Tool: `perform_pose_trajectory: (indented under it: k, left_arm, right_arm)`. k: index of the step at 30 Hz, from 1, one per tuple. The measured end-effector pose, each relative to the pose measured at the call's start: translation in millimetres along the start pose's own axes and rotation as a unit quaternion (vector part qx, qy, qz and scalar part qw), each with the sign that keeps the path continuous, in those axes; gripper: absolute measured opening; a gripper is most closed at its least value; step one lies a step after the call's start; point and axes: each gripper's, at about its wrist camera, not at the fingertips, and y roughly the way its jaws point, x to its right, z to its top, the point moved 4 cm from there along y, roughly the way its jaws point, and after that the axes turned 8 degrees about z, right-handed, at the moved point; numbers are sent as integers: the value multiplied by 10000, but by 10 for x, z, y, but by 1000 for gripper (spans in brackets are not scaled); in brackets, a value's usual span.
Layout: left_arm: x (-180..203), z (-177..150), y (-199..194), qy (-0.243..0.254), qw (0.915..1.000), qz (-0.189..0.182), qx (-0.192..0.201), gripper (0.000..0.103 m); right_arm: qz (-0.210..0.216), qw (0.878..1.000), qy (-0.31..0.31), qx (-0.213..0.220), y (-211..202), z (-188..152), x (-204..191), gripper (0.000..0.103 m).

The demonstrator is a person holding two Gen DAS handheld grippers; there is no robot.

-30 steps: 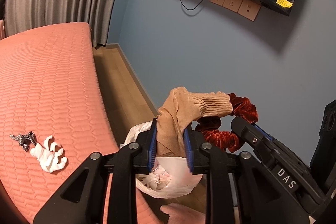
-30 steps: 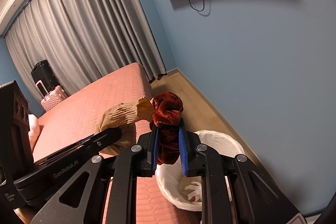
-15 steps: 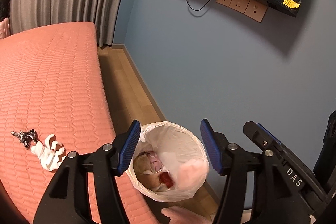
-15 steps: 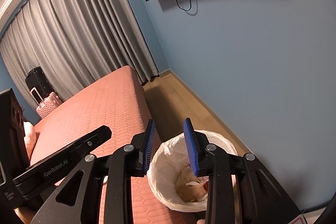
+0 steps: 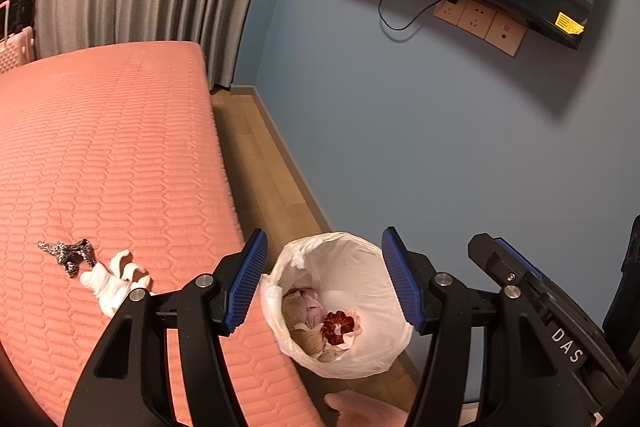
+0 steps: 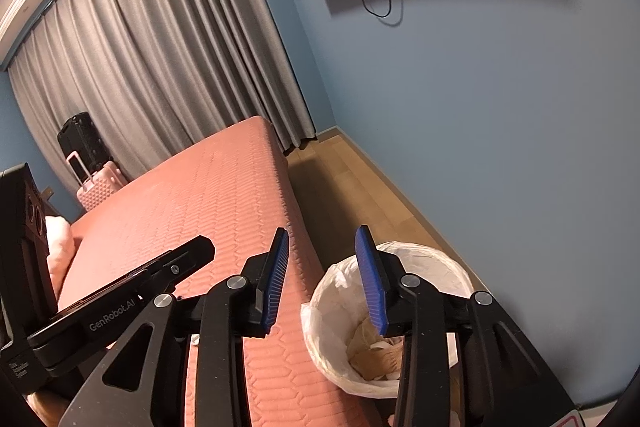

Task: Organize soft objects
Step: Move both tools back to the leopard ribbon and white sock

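Below, a white-lined bin (image 5: 340,307) beside the pink bed (image 5: 100,155) holds a red scrunchie (image 5: 339,323) and tan sock (image 5: 298,311). Left hand-held gripper (image 5: 324,283) gapes empty; right hand-held gripper (image 6: 322,279) is opening, empty. White cloth (image 5: 112,283) lies on the bed's near left.

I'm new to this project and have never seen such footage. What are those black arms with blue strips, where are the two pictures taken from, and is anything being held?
Those are two handheld grippers, one in each of a person's hands. Each carries a wide-angle camera looking along its two fingers, so each picture is one gripper's own view. The left gripper is open and empty. The right gripper holds nothing either; its jaws are opening. Both hang over a bin lined with a white bag, standing on the floor beside the bed. Inside lie a dark red scrunchie and a tan sock. On the bed remain a white cloth item and a speckled dark one.
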Motion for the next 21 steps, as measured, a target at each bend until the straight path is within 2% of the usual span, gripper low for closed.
perform_pose_trajectory:
  k: [14,17,21]
  left_arm:
    - [-484,-9,-88,-345,9992,212,42,57]
    - [-622,-34,-102,-433,9987,274,29,57]
    - [-809,-71,-113,-573,9977,370,10,61]
  right_arm:
    - [226,9990,-263,-276,173,-199,-457,35]
    - [271,9986,-315,-324,221,-233,-548,40]
    - [340,9979,-372,-395,301,-282,-670,42]
